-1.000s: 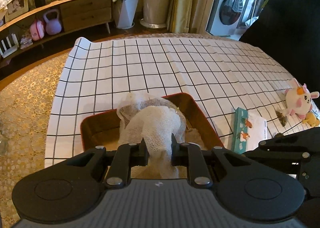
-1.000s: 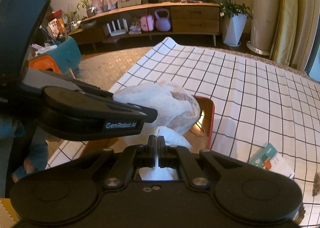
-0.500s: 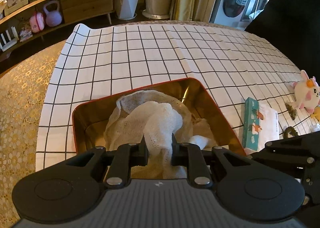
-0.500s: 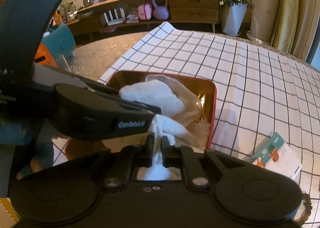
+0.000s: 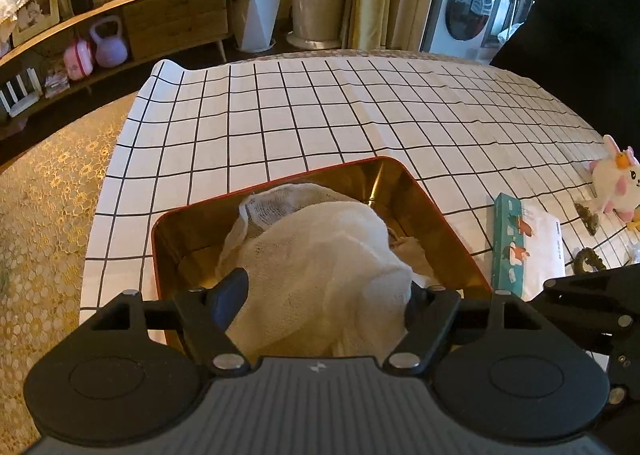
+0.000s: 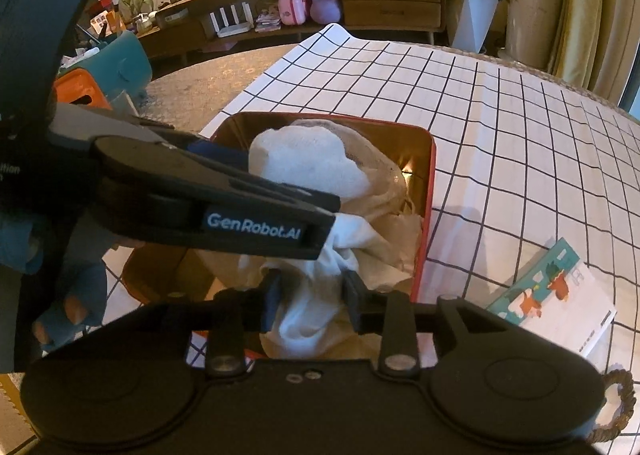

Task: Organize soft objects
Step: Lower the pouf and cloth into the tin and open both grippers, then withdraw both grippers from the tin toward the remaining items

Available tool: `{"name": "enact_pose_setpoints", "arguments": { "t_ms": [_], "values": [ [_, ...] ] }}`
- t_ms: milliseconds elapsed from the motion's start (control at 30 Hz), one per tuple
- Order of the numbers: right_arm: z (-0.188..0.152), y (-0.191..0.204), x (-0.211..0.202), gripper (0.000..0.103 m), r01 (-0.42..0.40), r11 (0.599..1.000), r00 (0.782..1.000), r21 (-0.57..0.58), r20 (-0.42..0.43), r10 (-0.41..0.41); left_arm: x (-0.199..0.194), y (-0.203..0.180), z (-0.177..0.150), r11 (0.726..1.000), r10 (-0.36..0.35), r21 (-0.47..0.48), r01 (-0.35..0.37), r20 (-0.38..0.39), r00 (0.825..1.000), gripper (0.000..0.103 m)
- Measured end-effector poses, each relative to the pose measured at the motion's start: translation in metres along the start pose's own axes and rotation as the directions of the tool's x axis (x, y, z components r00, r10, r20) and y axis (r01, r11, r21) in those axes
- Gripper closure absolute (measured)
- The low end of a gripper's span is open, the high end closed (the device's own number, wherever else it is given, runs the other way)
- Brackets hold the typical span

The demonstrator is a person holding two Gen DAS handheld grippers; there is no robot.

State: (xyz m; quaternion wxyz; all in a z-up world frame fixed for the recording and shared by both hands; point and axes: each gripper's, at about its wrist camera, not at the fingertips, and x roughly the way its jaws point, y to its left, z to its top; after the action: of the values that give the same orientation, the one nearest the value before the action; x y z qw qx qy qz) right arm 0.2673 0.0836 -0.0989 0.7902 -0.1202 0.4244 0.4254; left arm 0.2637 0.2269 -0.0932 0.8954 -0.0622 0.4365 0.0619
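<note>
White gauze cloth (image 5: 320, 251) settles into the red tin (image 5: 404, 171); left tongs (image 5: 326, 291) and right tongs (image 6: 310, 291) have just opened, released — drop-off looks done.

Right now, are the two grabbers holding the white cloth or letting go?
Left gripper: open, jaws just spread, gauze cloth loose between them.
Right gripper: open, jaws just parted, cloth between them, over the tin.

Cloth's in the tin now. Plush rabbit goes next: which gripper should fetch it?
Probably the right. The plush rabbit lies at the right edge of the checked cloth, beyond the tin; the right gripper is on that side, and its jaws have just been opening off the gauze.
</note>
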Motion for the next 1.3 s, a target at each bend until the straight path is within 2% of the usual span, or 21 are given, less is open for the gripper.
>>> {"name": "enact_pose_setpoints", "arguments": {
  "t_ms": [67, 133, 333, 567, 900, 967, 1033, 1300],
  "values": [
    [-0.001, 0.0, -0.004, 0.061, -0.005, 1.0, 1.0, -0.004, 0.01, 0.005, -0.003, 0.001, 0.0, 1.0, -0.002, -0.006, 0.002, 0.003, 1.0, 0.028],
    [-0.002, 0.0, -0.011, 0.049, -0.008, 1.0, 1.0, -0.005, 0.028, 0.008, -0.007, 0.002, -0.001, 1.0, -0.005, -0.011, 0.005, 0.005, 1.0, 0.028],
    [-0.006, -0.002, -0.034, 0.04, -0.014, 1.0, 0.998, 0.001, 0.061, 0.014, -0.026, 0.002, -0.004, 1.0, -0.005, -0.013, 0.006, 0.022, 1.0, 0.028],
    [-0.013, -0.01, -0.071, 0.036, -0.026, 0.999, 0.993, 0.026, 0.112, 0.023, -0.06, -0.006, -0.007, 1.0, -0.012, -0.005, 0.013, 0.066, 0.998, 0.028],
    [-0.028, -0.022, -0.133, 0.024, -0.036, 0.998, 0.978, 0.059, 0.209, 0.023, -0.112, -0.047, -0.012, 0.997, -0.061, 0.055, 0.054, 0.143, 0.988, 0.025],
    [-0.033, -0.025, -0.145, 0.022, -0.029, 0.998, 0.974, 0.063, 0.226, 0.014, -0.12, -0.058, -0.013, 0.996, -0.076, 0.067, 0.066, 0.16, 0.984, 0.023],
    [-0.04, -0.029, -0.157, 0.016, -0.015, 0.998, 0.97, 0.066, 0.242, -0.001, -0.128, -0.068, -0.015, 0.994, -0.094, 0.079, 0.082, 0.172, 0.981, 0.021],
    [-0.068, -0.057, -0.194, 0.011, 0.027, 0.994, 0.961, 0.105, 0.271, -0.055, -0.14, -0.108, -0.019, 0.985, -0.145, 0.124, 0.122, 0.196, 0.97, 0.02]
  ]
}}
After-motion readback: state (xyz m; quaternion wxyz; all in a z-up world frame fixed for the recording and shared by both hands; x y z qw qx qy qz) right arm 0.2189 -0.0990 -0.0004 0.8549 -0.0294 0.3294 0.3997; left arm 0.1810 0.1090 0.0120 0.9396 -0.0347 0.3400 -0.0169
